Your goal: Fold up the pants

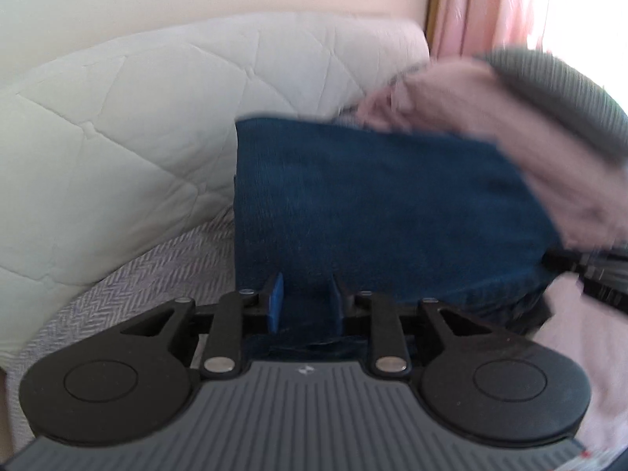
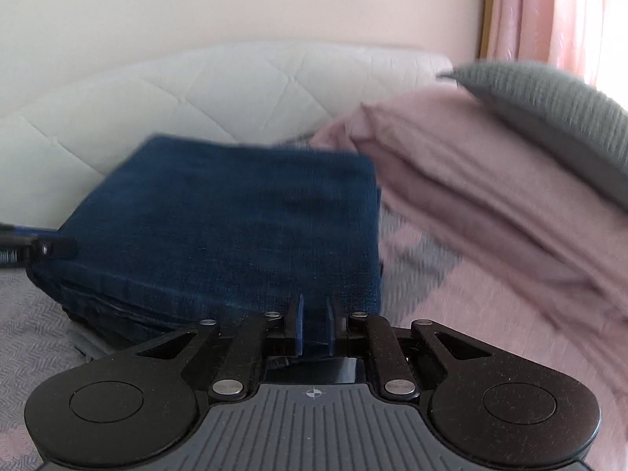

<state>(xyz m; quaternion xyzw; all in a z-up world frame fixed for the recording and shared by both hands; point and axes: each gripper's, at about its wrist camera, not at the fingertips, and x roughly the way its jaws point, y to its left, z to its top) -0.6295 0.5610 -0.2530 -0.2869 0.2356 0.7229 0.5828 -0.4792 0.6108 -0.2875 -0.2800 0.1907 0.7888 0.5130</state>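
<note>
Dark blue jeans (image 1: 373,204) folded into a thick rectangular stack rest on the bed. My left gripper (image 1: 307,286) is shut on the stack's near edge at its left end, with denim pinched between the blue pads. The right gripper (image 2: 316,306) is shut on the same near edge of the jeans (image 2: 235,219) close to the right corner. Each gripper shows in the other's view: the right one (image 1: 557,261) at the stack's right end, the left one (image 2: 59,247) at its left corner. Both pictures are blurred.
A white quilted headboard (image 1: 137,117) stands behind the jeans. To the right lie a pink pillow (image 2: 471,180) and a grey ribbed cushion (image 2: 549,117), with a pink curtain (image 2: 549,11) beyond. The bedspread (image 2: 31,314) is grey herringbone with pink patches.
</note>
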